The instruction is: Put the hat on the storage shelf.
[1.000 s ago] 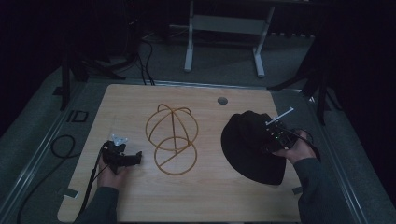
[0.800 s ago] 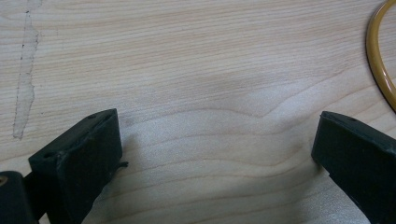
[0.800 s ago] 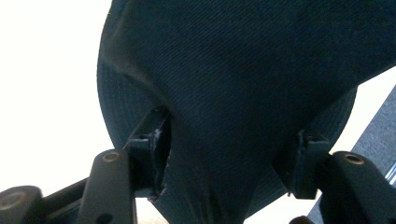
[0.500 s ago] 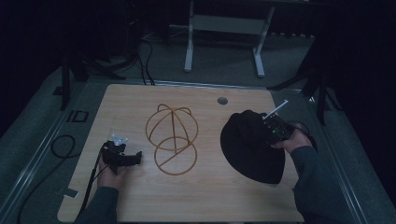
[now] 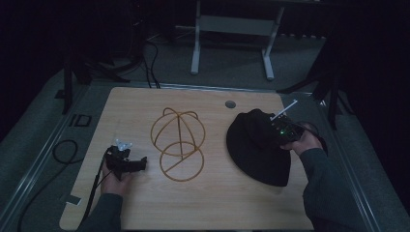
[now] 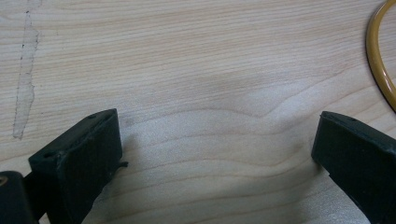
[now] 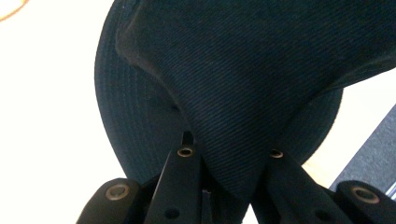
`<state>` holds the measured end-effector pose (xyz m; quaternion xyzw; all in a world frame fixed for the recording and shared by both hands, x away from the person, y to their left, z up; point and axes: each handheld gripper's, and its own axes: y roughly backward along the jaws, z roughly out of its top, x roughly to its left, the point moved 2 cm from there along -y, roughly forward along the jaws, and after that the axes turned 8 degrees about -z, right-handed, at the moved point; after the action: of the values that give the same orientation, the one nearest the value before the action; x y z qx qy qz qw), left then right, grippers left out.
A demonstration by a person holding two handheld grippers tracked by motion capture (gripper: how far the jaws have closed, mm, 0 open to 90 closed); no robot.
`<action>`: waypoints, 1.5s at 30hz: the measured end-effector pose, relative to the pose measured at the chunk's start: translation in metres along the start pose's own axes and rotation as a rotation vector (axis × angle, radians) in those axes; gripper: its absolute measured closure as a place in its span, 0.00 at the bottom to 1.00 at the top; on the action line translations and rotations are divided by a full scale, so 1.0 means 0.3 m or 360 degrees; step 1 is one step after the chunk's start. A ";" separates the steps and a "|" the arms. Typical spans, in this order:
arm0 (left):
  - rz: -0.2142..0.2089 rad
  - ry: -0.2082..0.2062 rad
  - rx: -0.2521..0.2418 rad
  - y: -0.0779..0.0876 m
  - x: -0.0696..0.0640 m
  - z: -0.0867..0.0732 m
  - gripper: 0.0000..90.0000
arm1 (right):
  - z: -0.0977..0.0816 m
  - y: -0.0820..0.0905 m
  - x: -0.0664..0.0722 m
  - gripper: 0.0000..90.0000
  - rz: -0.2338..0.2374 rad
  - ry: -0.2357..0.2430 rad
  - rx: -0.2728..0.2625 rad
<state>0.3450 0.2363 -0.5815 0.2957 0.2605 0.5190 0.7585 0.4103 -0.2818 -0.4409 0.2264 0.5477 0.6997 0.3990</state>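
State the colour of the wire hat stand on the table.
The wire hat stand is golden yellow, clearest in the high view.

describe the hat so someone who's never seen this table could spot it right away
On the pale wooden table, look to its right half, beside the wire hat stand at the middle. The black hat lies there, its crown pinched in the right gripper. It is the one soft, dark cloth thing; the stand is bare golden wire.

The black hat (image 7: 243, 93) is matt woven cloth with a fine diagonal twill rib. The table (image 6: 196, 84) is pale wood, smooth with wavy grain, and the hat stand (image 5: 177, 143) is thin wire with a glossy golden-yellow coat. The gripper fingers (image 6: 79, 158) look like matt black plastic, slightly rough-edged.
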 end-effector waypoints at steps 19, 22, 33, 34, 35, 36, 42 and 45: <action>0.0001 0.0004 -0.0004 -0.001 0.000 0.000 0.02 | 0.072 0.107 0.045 0.95 0.0022 0.0130 -0.0164; -0.0009 -0.0003 -0.0003 -0.001 -0.002 0.000 0.02 | 0.080 0.125 0.049 0.95 0.0027 0.0143 -0.0189; -0.0011 -0.0006 0.0001 -0.001 -0.004 0.000 0.02 | 0.117 0.189 0.062 0.95 0.0029 0.0190 -0.0287; -0.0011 -0.0007 0.0001 -0.001 -0.004 0.000 0.02 | 0.121 0.196 0.064 0.95 0.0031 0.0190 -0.0297; -0.0011 -0.0006 0.0001 -0.001 -0.004 0.000 0.02 | 0.124 0.201 0.065 0.95 0.0032 0.0192 -0.0305; -0.0010 -0.0007 0.0001 -0.001 -0.004 0.000 0.02 | 0.126 0.207 0.067 0.95 0.0035 0.0197 -0.0316; -0.0011 -0.0007 0.0002 -0.001 -0.004 0.000 0.02 | 0.138 0.249 0.076 0.95 0.0039 0.0228 -0.0368; -0.0011 -0.0006 0.0002 -0.001 -0.004 0.000 0.02 | 0.144 0.262 0.078 0.95 0.0036 0.0235 -0.0379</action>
<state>0.3449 0.2352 -0.5815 0.2963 0.2604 0.5156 0.7606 0.4049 -0.2442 -0.3564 0.1314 0.4860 0.7790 0.3738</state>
